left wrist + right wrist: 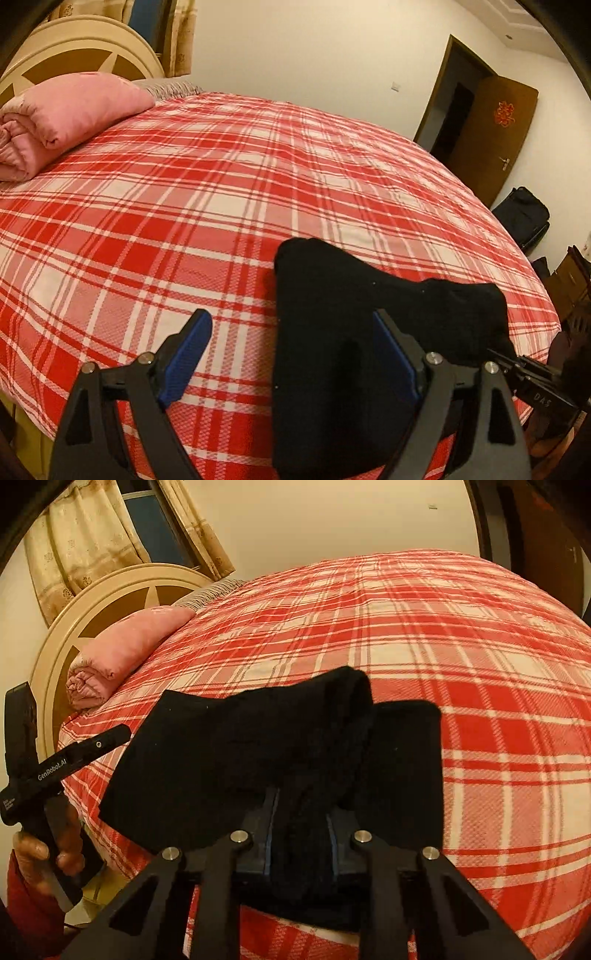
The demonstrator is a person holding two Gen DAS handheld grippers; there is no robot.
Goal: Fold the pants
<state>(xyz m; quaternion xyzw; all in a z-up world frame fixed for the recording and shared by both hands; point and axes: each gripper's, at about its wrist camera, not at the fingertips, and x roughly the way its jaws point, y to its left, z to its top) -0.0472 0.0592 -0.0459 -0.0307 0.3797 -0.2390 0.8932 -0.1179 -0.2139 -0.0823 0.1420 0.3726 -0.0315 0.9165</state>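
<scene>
Black pants (240, 746) lie folded in a thick bundle near the front edge of the bed; they also show in the left wrist view as the dark pants (332, 302). My right gripper (301, 814) is shut on the pants, with a fold of black cloth pinched between its blue pads. My left gripper (291, 325) stands wide open over the bed, its right finger (391, 343) over the pants' left part and its left finger (192, 339) over bare sheet. Nothing is pressed between the left pads.
The bed carries a red-and-white plaid sheet (184, 192). A rolled pink quilt (55, 114) lies by the cream headboard (110, 594). A hand (48, 853) holds the left gripper's handle at the bedside. A brown door (495, 129) and a black suitcase (524, 218) stand far right.
</scene>
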